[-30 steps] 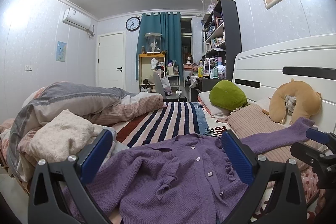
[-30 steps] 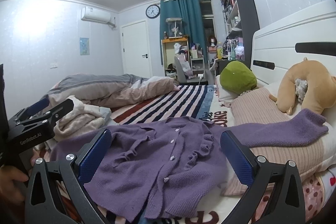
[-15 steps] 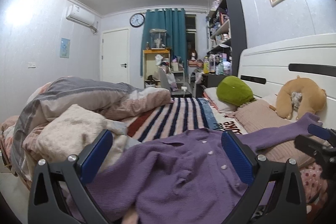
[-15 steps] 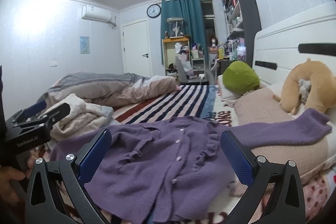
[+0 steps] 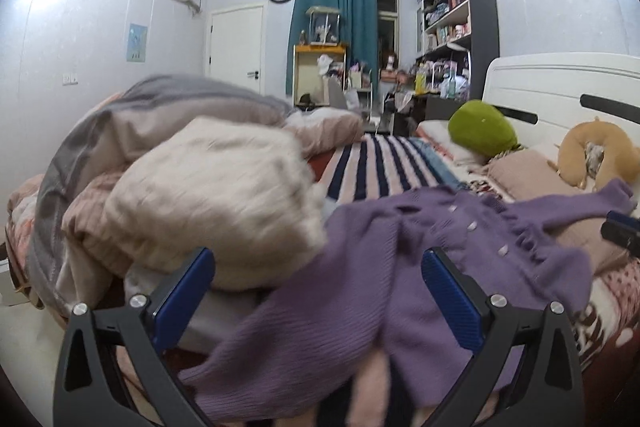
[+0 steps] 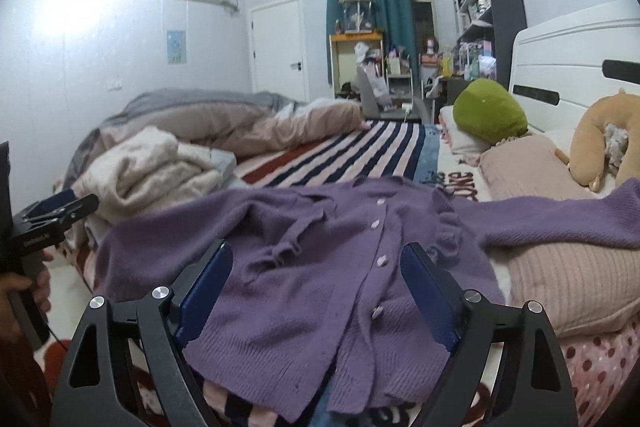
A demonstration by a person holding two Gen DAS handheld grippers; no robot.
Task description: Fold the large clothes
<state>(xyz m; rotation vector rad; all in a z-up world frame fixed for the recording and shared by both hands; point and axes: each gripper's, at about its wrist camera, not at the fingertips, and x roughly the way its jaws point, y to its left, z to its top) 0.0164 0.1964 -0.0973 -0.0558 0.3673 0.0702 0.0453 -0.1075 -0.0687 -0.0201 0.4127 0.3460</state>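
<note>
two grippers in view, both with fingers spread wide and holding nothing. compared with half a second ago, the left gripper has dropped lower and swung toward the left of the frame: the cream knit pile now fills the centre-left of its view, blurred by motion, and the near left edge of the purple cardigan lies between its fingers. the right gripper has closed in on the hem; its fingers are also a little less spread than before, though still open, and they bracket the lower button placket in the lower centre of its frame.

assessment: no fold is made. the cardigan lies front up and buttoned on the bed, one sleeve thrown across the ribbed pink pillow toward the right of the frame. both tools appear to be lining up for a first grasp along the near edge.

differences between views: the right wrist view shows the whole front, buttons, ruffled trim and hem sharply, and catches the left gripper and the hand holding it at the left edge. the left wrist view is smeared; it shows the left sleeve or side falling toward the bed edge at lower centre, and only a dark sliver of the right gripper at its right edge. whether either finger touches cloth cannot be told.
</note>
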